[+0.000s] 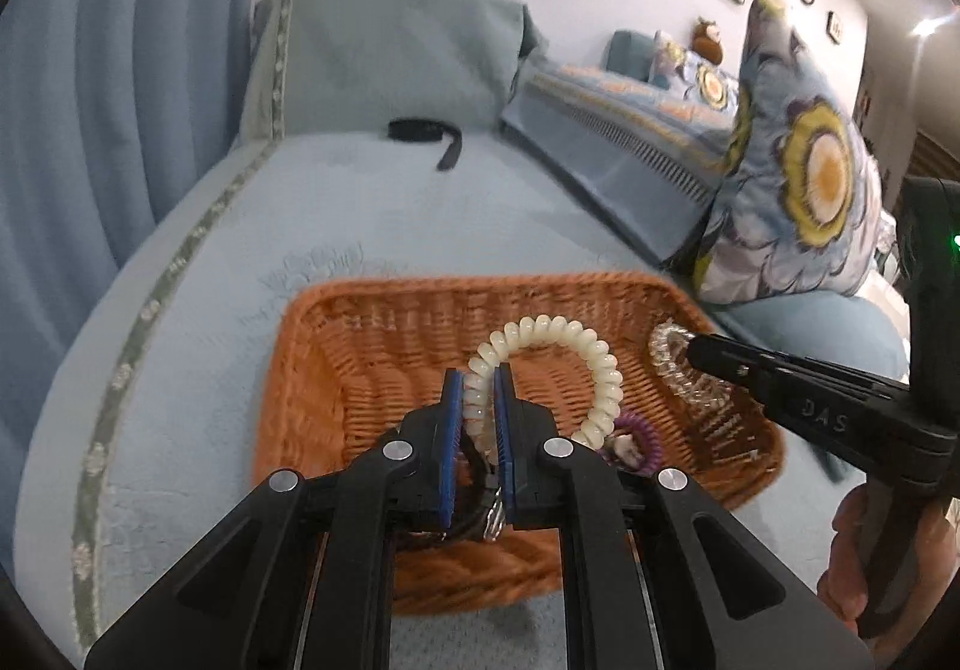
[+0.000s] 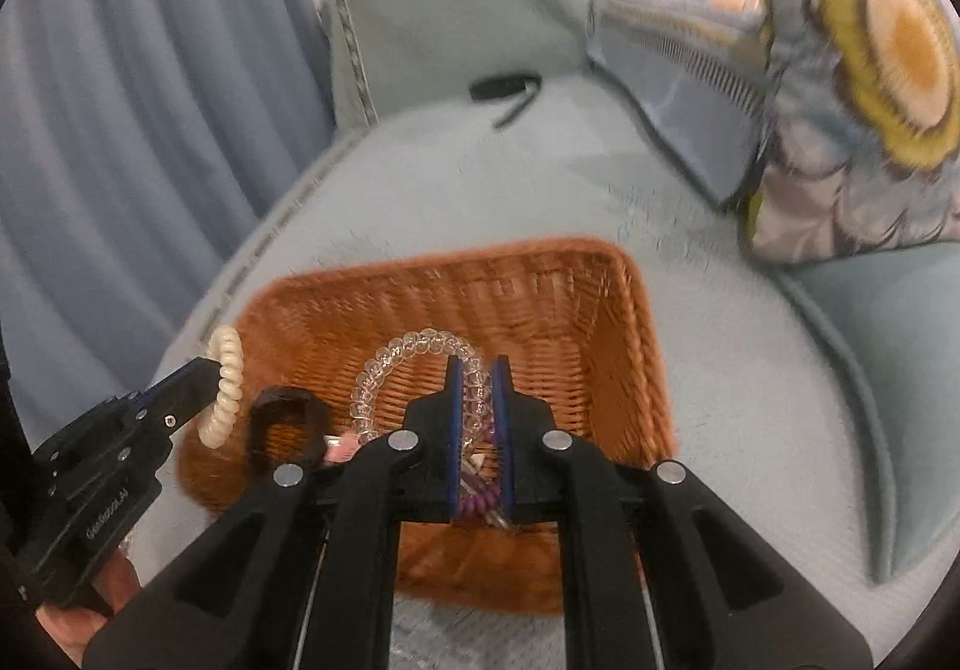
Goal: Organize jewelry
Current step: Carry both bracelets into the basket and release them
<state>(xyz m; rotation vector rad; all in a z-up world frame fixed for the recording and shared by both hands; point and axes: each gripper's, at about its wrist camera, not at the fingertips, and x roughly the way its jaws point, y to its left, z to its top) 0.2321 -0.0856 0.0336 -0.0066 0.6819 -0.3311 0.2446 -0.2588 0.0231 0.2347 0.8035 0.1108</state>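
The left tool [image 1: 478,388] is clamping a cream spiral bracelet [image 1: 555,364] between its blue pads, jaws drawn narrow on one side of the loop. The rest of the loop is arching up and to the right, above the interior of the orange wicker basket [image 1: 360,370]. The right tool [image 2: 478,379] is likewise gripping a clear spiral bracelet [image 2: 384,370], jaws narrow, with the loop curving out to the left over the basket floor. In the left wrist view the right tool is entering from the right edge, its tip meeting the clear bracelet near the basket's right wall; a hand [image 1: 864,550] is holding its handle at the lower right.

The basket is sitting on a pale blue sofa seat [image 1: 240,262]. Inside it, a purple coil band [image 1: 642,439] is lying near the front, just beside the cream bracelet's lower end, and a black ring-shaped band [image 2: 288,424] is resting at the left of the basket in the right wrist view. Small items beneath the tools are too obscured to identify.

A black strap [image 1: 429,136] is lying well apart at the back of the seat. A flowered cushion [image 1: 798,190] is leaning at the right. Both views are showing motion blur.
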